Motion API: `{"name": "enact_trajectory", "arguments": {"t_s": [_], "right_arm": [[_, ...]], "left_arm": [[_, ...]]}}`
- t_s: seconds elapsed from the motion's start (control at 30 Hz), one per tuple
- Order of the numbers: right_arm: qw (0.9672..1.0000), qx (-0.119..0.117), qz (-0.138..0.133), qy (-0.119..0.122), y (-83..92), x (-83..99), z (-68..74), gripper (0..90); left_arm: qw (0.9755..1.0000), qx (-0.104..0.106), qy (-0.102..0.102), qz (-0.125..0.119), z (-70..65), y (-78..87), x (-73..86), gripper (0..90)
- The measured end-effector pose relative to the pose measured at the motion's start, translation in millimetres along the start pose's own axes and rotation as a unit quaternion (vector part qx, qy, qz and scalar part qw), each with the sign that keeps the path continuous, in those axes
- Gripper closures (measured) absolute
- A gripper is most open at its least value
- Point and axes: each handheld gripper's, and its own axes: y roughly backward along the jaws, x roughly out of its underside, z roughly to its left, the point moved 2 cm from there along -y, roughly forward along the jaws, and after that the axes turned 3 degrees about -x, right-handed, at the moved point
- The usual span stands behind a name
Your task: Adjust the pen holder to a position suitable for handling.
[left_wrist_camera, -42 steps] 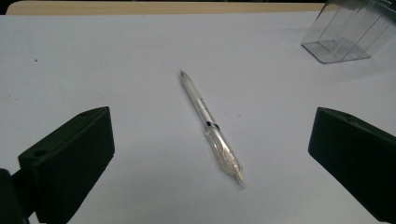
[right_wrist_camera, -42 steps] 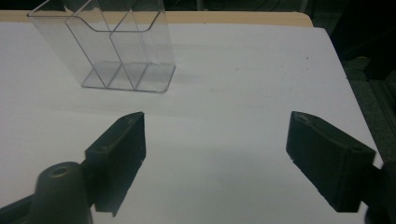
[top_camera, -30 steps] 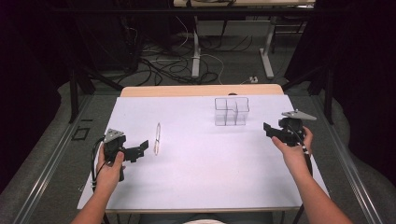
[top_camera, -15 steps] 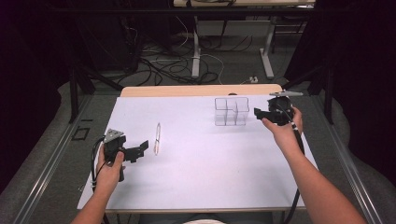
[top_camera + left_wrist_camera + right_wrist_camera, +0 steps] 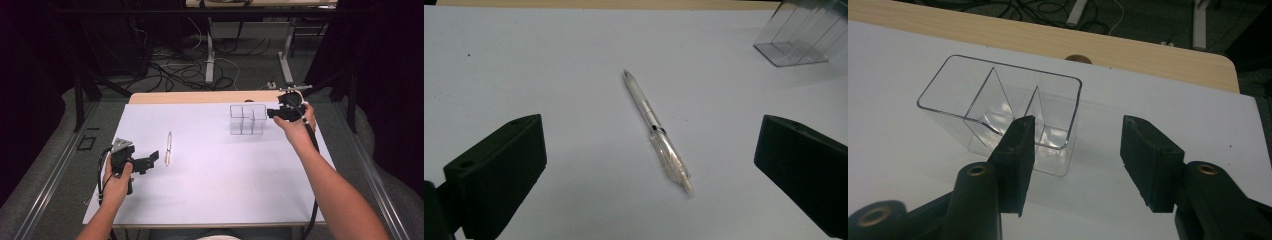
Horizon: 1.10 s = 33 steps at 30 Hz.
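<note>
Scene: we look down on a desk [image 5: 210, 200] covered with a white sheet, its pale wooden edge showing along the far side.

Pen: a clear-and-white plastic ballpoint pen [image 5: 168, 148] lies flat on the sheet, left of centre in the high view; in the left gripper view it sits in the middle of the frame, slanting from upper left to lower right.

Organiser: a transparent rectangular plastic organiser with three compartments [image 5: 247, 119] stands upright, right of centre and toward the top of the sheet, well apart from the pen.

Left tongs: the left tongs [image 5: 152, 159], lower left of the high view, are released and wide apart, aimed at the pen and just short of it; nothing lies between the jaws.

Right tongs: the right tongs [image 5: 1075, 150], upper right in the high view, have just been narrowing their gap. We see one jaw in front of the organiser's near end wall and the other outside it over bare sheet; the pads do not press on anything, so we read them as released.

Step in hand: we judge this the approach, with the right tongs lining up on the organiser's end wall while the left waits by the pen.

Next move: we expect it calls for settling the end wall between the right jaws before clenching, without tipping the light organiser.
</note>
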Motion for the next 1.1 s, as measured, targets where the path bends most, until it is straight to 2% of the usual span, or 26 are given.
{"name": "enact_trajectory", "arguments": {"t_s": [0.17, 0.33, 0.4, 0.57, 0.73, 1.1], "right_arm": [[0.9999, -0.003, 0.007, -0.010, -6.9, -5.0, 1.6, 51.4], [0.9993, -0.005, 0.024, -0.029, -21.4, -8.7, 4.2, 53.1], [0.9993, -0.003, 0.027, -0.025, -23.5, -8.9, 3.3, 53.2], [0.9983, -0.001, 0.039, -0.043, -37.6, -8.2, 5.1, 56.4], [0.9973, 0.005, 0.050, -0.053, -44.9, -8.4, 6.8, 60.9], [0.9950, 0.012, 0.065, -0.075, -58.3, -6.2, 4.8, 63.6]], "left_arm": [[1.0000, 0.001, 0.000, 0.003, 0.3, -0.3, 0.0, 0.1], [1.0000, 0.001, 0.000, 0.004, 1.1, -0.7, 0.0, 0.1], [1.0000, 0.001, 0.000, 0.003, 1.4, -0.9, -0.1, 0.1], [1.0000, 0.002, 0.001, 0.004, 1.8, -1.2, 0.0, 0.2], [1.0000, 0.002, 0.002, 0.005, 2.2, -1.3, 0.1, 0.2], [1.0000, 0.002, 0.003, 0.005, 2.7, -1.3, 0.5, 0.2]]}}
